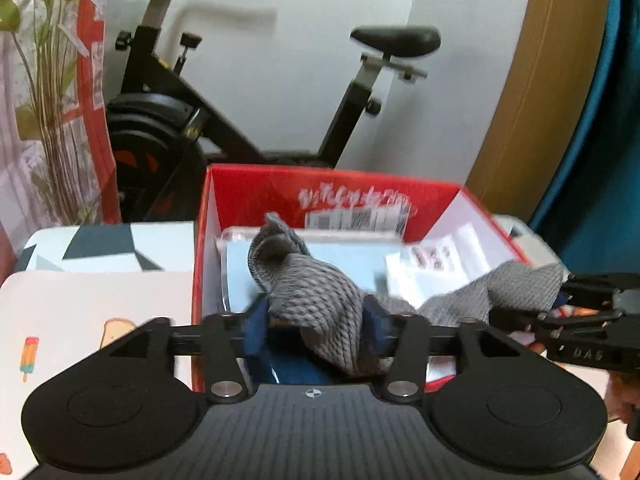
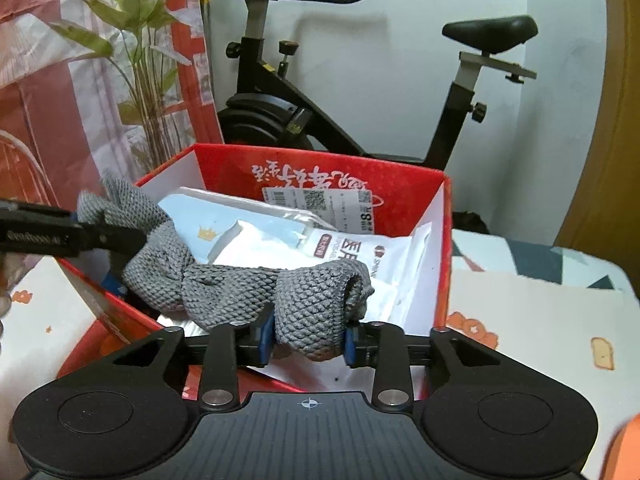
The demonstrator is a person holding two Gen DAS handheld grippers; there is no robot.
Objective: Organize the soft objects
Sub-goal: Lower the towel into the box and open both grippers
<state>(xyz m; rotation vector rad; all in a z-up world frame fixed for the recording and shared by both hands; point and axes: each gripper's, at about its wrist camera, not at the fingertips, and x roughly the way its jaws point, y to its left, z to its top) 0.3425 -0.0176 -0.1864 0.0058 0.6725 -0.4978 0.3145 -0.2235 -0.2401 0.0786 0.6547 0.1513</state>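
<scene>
While the cloth (image 1: 320, 292) hangs over the open red box (image 1: 280, 176), we judge the step in hand to be the put-down: the piece is over its place and has to be let go.

Our left gripper (image 1: 316, 332) stands fairly wide. Its blue pads seem to sit off the knit, which lies loosely between them. Our right gripper (image 2: 308, 340) is narrow, with its pads against a rolled end of the cloth, so we read that side as holding it.

The cloth lies inside the box's outline, above the packets (image 2: 280, 248) already stowed there. We cannot tell whether its middle rests on them or hangs just clear.

Its long axis runs from one gripper to the other, across the near side of the box. In the left wrist view it goes from 6 o'clock out to 3 o'clock, where the right gripper shows. In the right wrist view it goes from 6 o'clock up to 9 o'clock. At our left gripper a free end points toward 12 o'clock, at the far wall.

Next, we think, the right side must widen too. Then both tools should back out toward 6 o'clock without snagging the knit. That upstanding end may want a push down, so it does not flop over the rim.
</scene>
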